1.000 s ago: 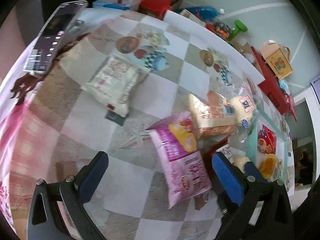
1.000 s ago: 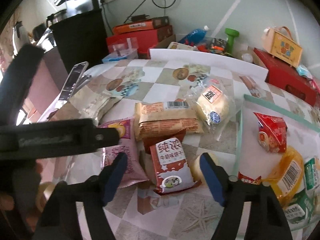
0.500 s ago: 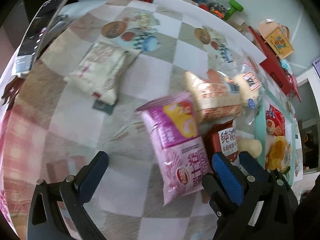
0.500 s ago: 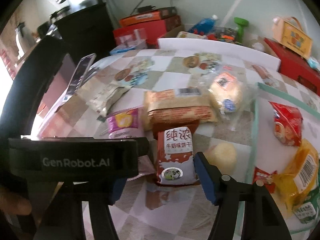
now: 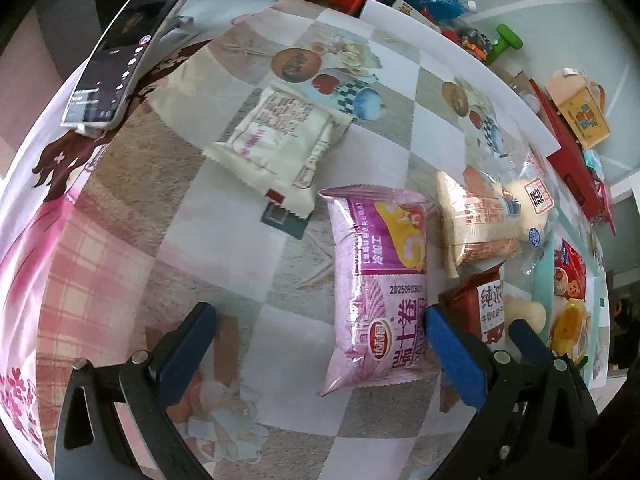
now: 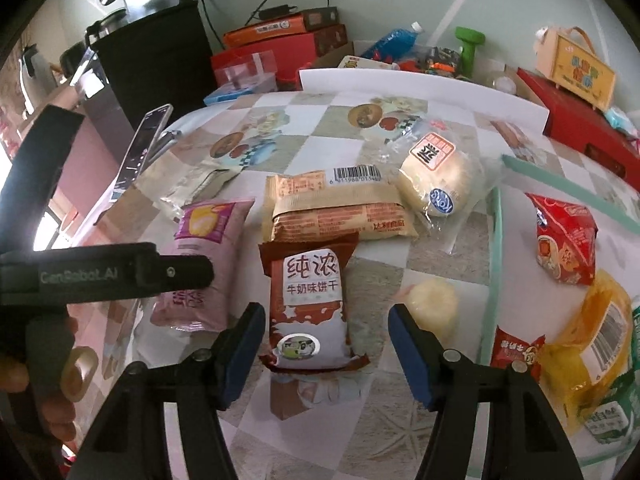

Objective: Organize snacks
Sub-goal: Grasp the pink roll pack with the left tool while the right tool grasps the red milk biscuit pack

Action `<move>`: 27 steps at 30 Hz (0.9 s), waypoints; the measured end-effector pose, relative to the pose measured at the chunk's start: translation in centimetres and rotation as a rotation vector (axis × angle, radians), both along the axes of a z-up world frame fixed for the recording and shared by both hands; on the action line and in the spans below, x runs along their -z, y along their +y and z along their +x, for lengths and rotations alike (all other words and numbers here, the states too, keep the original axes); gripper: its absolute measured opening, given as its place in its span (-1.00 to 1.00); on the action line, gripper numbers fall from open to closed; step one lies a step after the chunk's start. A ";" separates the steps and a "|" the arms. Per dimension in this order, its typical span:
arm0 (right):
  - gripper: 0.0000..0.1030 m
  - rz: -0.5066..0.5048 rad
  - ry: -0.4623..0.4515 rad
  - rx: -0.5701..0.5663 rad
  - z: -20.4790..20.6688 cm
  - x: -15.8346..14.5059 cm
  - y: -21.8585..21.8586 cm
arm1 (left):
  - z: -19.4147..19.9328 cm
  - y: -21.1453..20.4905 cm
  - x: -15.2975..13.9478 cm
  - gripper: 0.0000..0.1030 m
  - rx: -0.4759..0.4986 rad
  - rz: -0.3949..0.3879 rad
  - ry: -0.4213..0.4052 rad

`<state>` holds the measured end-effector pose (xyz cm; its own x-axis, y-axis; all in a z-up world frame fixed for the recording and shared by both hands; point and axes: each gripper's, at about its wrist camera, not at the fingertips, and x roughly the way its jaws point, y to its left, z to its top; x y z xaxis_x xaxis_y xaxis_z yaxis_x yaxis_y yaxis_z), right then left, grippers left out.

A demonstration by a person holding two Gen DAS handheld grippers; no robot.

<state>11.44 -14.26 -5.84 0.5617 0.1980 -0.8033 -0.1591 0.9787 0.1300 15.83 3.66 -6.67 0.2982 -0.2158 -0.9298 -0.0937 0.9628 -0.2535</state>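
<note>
On the checked tablecloth lies a pink snack pack (image 5: pixel 380 280), lengthwise between the fingers of my left gripper (image 5: pixel 320 344) and close to the right finger. That gripper is open and no pad touches the pack. A brown milk-biscuit pack (image 6: pixel 308 304) lies between the fingers of my right gripper (image 6: pixel 326 346). Its jaws are closing, with a gap still showing on both sides of the pack. Behind it lie a tan cake pack (image 6: pixel 340 212) and a bagged round bun (image 6: pixel 436 176). A cream packet (image 5: pixel 280 140) lies further back on the left.
To the right, a green-rimmed tray (image 6: pixel 494 280) holds a red pack (image 6: pixel 564 240), a yellow pack (image 6: pixel 592 344) and other snacks. A small pale round snack (image 6: pixel 432 304) lies beside the tray. A phone (image 5: pixel 132 52) stands at the table's far left. Boxes and clutter line the back edge.
My left gripper has moved in over the pink pack, which now sits nearer between its fingers. My right gripper has come closer to the brown pack and its fingers have narrowed.
</note>
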 end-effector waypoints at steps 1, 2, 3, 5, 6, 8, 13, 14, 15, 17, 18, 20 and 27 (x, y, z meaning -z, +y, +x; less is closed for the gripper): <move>0.31 -0.005 0.000 -0.007 0.0 0.1 0.2 | 0.1 -0.4 0.0 1.00 0.018 -0.001 0.000; 0.31 -0.013 0.000 -0.017 -0.1 0.2 0.5 | 0.3 -0.8 0.1 1.00 0.028 0.000 -0.002; 0.31 -0.024 -0.001 -0.024 -0.1 0.3 0.8 | 0.4 -1.2 0.1 0.99 0.043 0.000 -0.006; 0.31 -0.043 0.004 -0.029 0.0 0.7 1.2 | 0.7 -2.1 0.2 0.93 0.071 0.014 -0.016; 0.31 -0.064 0.008 -0.025 0.1 1.0 1.3 | 0.8 -2.5 0.2 0.82 0.079 0.027 -0.021; 0.29 -0.093 0.015 -0.017 0.2 1.4 1.3 | 0.8 -2.9 0.1 0.66 0.096 0.049 -0.031; 0.28 -0.137 0.001 -0.023 0.3 1.6 1.7 | 1.1 -3.4 0.2 0.57 0.110 0.059 -0.045; 0.28 -0.150 -0.004 -0.026 0.2 1.7 1.8 | 1.2 -3.7 0.3 0.57 0.115 0.070 -0.047; 0.28 -0.162 -0.012 -0.029 0.2 1.7 2.0 | 1.5 -4.2 0.5 0.57 0.124 0.090 -0.048; 0.28 -0.160 -0.017 -0.026 0.2 1.8 2.0 | 1.8 -5.1 0.8 0.57 0.147 0.136 -0.049; 0.29 -0.160 -0.019 -0.025 0.2 1.8 1.9 | 1.8 -5.4 0.9 0.57 0.154 0.152 -0.050; 0.29 -0.164 -0.023 -0.025 0.2 1.8 1.9 | 1.9 -5.8 1.0 0.57 0.167 0.179 -0.053; 0.28 -0.167 -0.014 0.031 0.4 1.7 1.0 | 2.1 -5.7 1.0 0.56 0.159 0.157 -0.055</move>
